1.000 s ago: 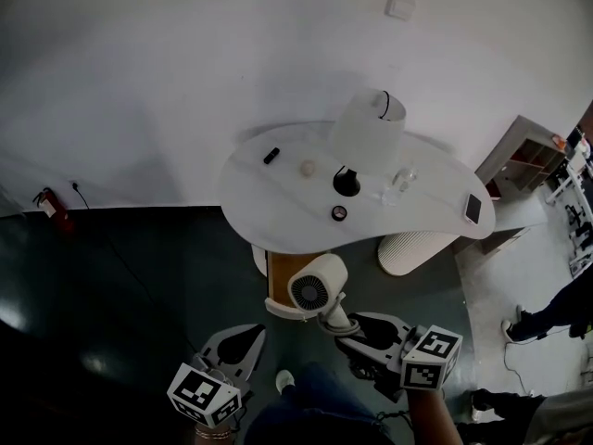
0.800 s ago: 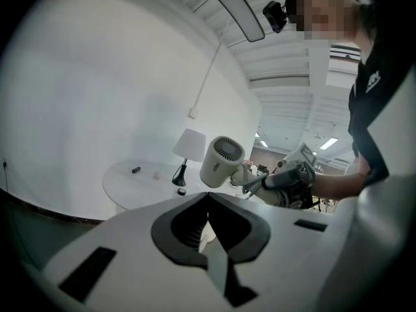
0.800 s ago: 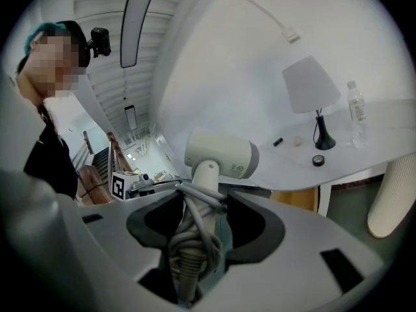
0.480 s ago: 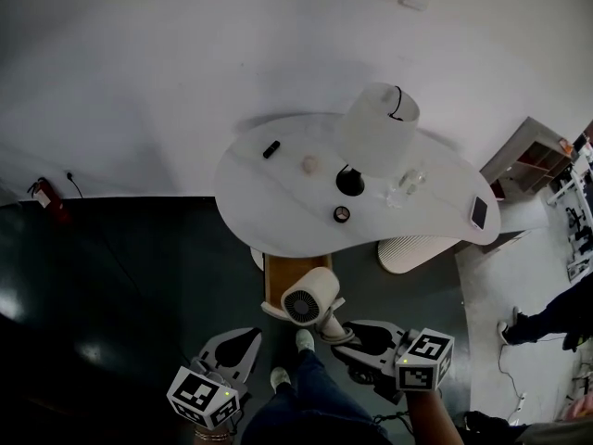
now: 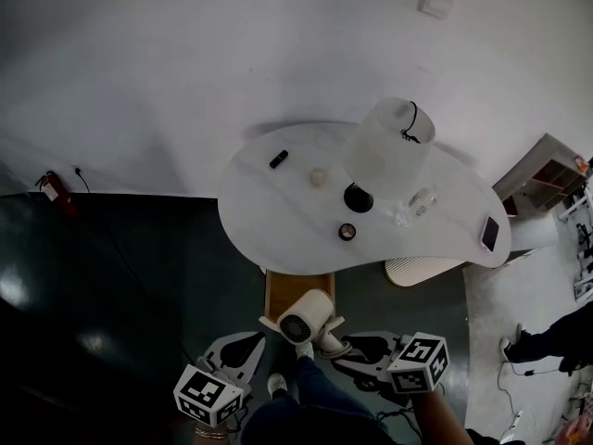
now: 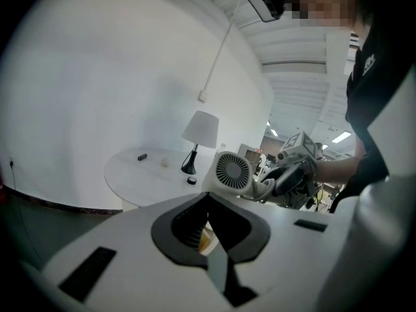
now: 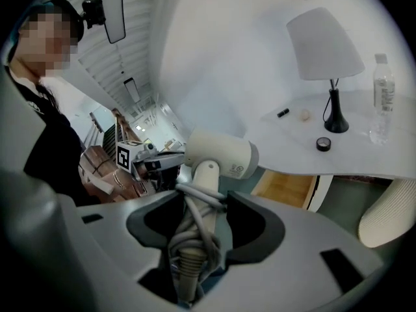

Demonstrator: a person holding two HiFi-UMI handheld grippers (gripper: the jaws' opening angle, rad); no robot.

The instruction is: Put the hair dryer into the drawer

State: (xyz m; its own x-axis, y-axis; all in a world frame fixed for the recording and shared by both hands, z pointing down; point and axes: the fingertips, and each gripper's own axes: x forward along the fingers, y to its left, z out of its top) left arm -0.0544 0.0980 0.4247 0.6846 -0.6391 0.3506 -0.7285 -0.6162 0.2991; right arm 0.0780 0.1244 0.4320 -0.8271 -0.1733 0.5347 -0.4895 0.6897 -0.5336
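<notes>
The white hair dryer (image 5: 306,316) with the round grilled intake is in the air, not on the white kidney-shaped desk (image 5: 269,211) and not yet in the drawer. The right hand-held gripper (image 5: 345,348) pinches it by the handle. The right gripper view shows the jaws closed on that handle and on the pale cord wound round it, with the barrel standing above them.

The open wooden drawer (image 5: 289,286) is pulled out from under the desk's edge toward 6 o'clock in the head view. From that view the dryer sits over the drawer's near end, at about 6 o'clock from the desk's centre, with the right hand-held gripper trailing at roughly 4 o'clock of the dryer.

The left hand-held gripper (image 5: 248,343) hangs apart at about 8 o'clock of the dryer. Its jaws are pressed together at the tips and carry nothing.

As a judgement, the pick-up and the opening of the drawer are done and the carry is nearly complete. What remains is lowering the dryer past the drawer's front lip, settling it and its cord on the wooden floor inside, and letting the handle go. The white-shaded lamp (image 5: 384,146) on the desk stands clear of that path.
</notes>
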